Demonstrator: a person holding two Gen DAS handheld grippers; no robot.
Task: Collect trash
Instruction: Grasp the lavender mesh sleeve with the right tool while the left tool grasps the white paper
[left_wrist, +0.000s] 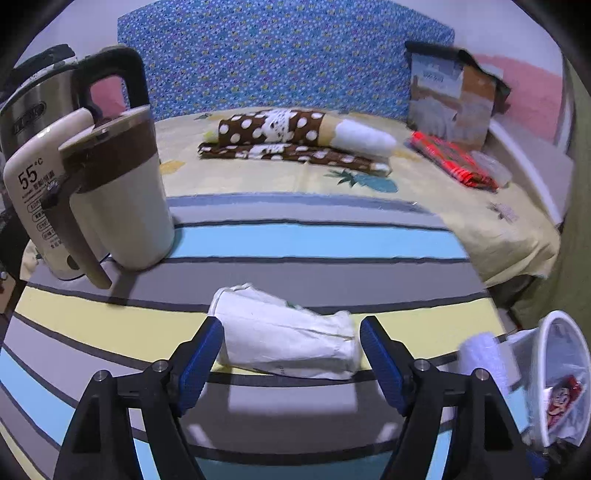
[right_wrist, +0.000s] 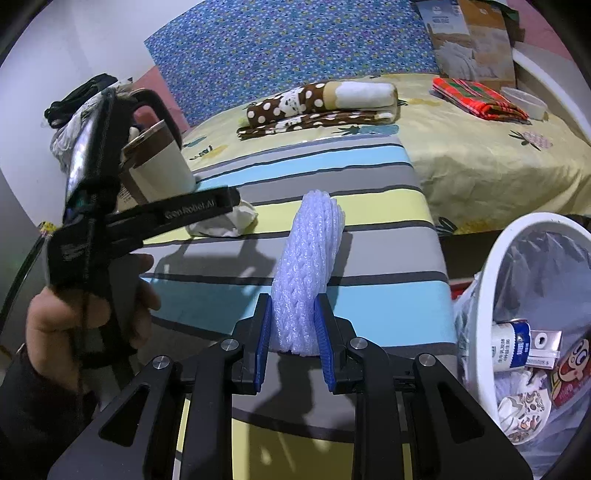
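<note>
Blue pads of the right tool (right_wrist: 293, 334) pinch a white foam net sleeve (right_wrist: 308, 273) above the striped worktop (right_wrist: 369, 236), beside the white trash bin (right_wrist: 491, 280). Left tool (left_wrist: 291, 345) stands wide open, straddling a crumpled white paper cup (left_wrist: 284, 339) without touching it.

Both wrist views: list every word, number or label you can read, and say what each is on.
"55°C": cream kettle; the lines under it are too small to read.
"Gen Robot.AI", seen mirrored, only roughly legible: arm of the left gripper.
Steel kettle badge: blurred.
Box on the bed: print blurred.
Carton and snack wrapper in the bin: print too small.
</note>
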